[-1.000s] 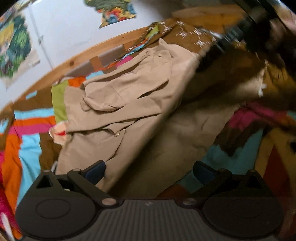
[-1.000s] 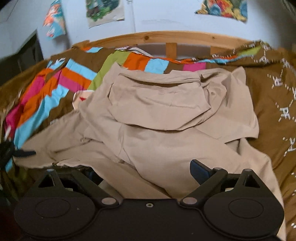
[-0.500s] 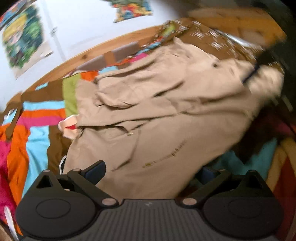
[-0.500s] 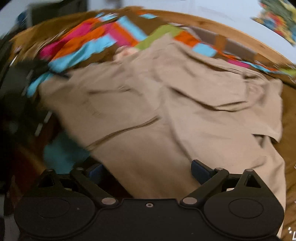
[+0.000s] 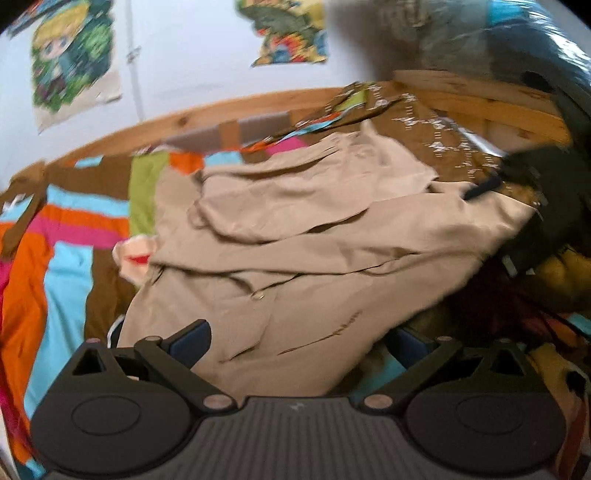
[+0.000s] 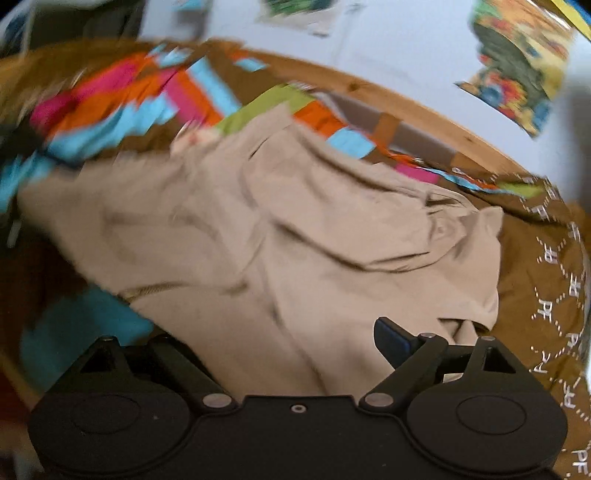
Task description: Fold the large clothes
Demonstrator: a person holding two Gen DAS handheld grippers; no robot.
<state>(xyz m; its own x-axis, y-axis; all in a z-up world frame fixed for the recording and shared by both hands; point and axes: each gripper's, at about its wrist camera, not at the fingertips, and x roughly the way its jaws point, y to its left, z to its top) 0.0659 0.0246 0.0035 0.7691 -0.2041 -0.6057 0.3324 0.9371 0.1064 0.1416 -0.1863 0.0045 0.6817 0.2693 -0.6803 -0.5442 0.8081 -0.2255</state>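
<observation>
Now | beige coat (image 5: 317, 236) | crumpled, long axis across bedspread (image 5: 66, 236)

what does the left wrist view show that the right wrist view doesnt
Only the left wrist view shows the cartoon-figure poster on the wall and the right hand-held gripper at the beige garment's far edge. Only the right wrist view shows the brown cover's white stitched pattern up close and the garment bunched beside its own finger. Both show the beige garment on the striped bedspread, the wooden headboard, and the colourful poster.
</observation>
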